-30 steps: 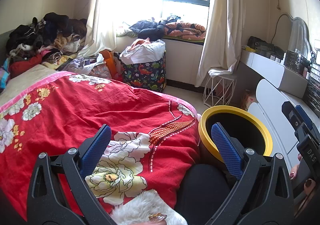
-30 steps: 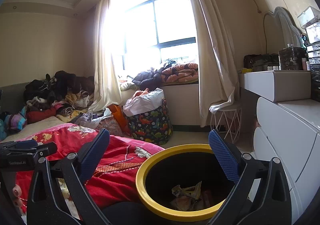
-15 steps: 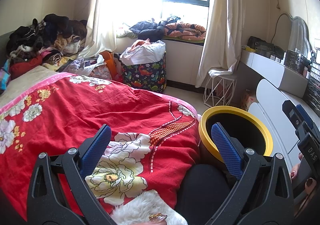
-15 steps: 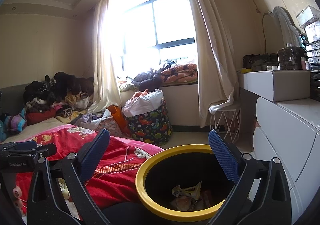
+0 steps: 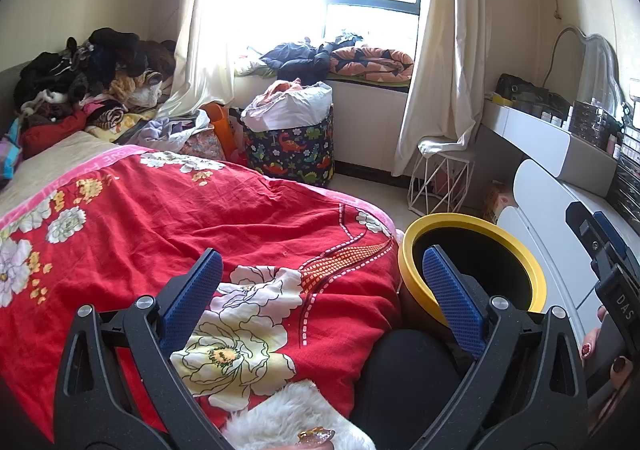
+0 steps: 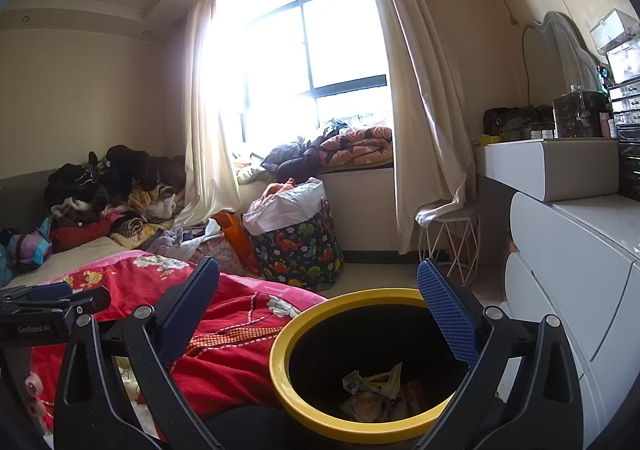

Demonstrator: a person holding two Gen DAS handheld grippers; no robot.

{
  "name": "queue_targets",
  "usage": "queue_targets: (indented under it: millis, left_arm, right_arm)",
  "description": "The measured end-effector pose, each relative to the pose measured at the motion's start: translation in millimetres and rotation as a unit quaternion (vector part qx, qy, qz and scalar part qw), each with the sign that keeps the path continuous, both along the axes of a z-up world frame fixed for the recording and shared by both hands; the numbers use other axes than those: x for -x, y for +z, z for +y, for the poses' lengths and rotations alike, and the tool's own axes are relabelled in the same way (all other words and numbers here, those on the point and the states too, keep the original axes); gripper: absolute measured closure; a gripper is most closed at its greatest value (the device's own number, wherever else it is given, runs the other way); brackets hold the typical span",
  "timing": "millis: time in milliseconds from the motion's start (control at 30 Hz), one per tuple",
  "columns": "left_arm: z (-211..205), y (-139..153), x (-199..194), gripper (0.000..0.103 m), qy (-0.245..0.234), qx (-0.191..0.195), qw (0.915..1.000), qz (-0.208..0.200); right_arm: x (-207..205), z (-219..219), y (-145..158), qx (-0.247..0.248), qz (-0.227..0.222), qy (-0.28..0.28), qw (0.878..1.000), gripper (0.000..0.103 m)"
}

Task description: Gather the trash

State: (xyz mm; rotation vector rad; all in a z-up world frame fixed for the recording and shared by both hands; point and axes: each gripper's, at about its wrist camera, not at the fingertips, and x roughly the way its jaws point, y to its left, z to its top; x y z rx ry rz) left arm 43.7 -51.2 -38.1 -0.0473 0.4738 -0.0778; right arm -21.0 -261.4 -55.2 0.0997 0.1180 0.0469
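Both grippers spread wide, empty. Right gripper directly above bin; trash at bin bottom, below and between jaws. Left gripper over bedspread; bin beside its right jaw. Right nearer. No loose trash visible.
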Motion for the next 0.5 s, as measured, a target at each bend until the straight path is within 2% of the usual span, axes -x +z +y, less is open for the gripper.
queue_targets:
  millis: [500]
  left_arm:
    - [0.1, -1.1, -0.3, 0.011, 0.001, -0.001, 1.0, 0.001]
  right_arm:
    - [-0.8, -1.6, -0.4, -0.002, 0.002, -0.001, 1.0, 0.007]
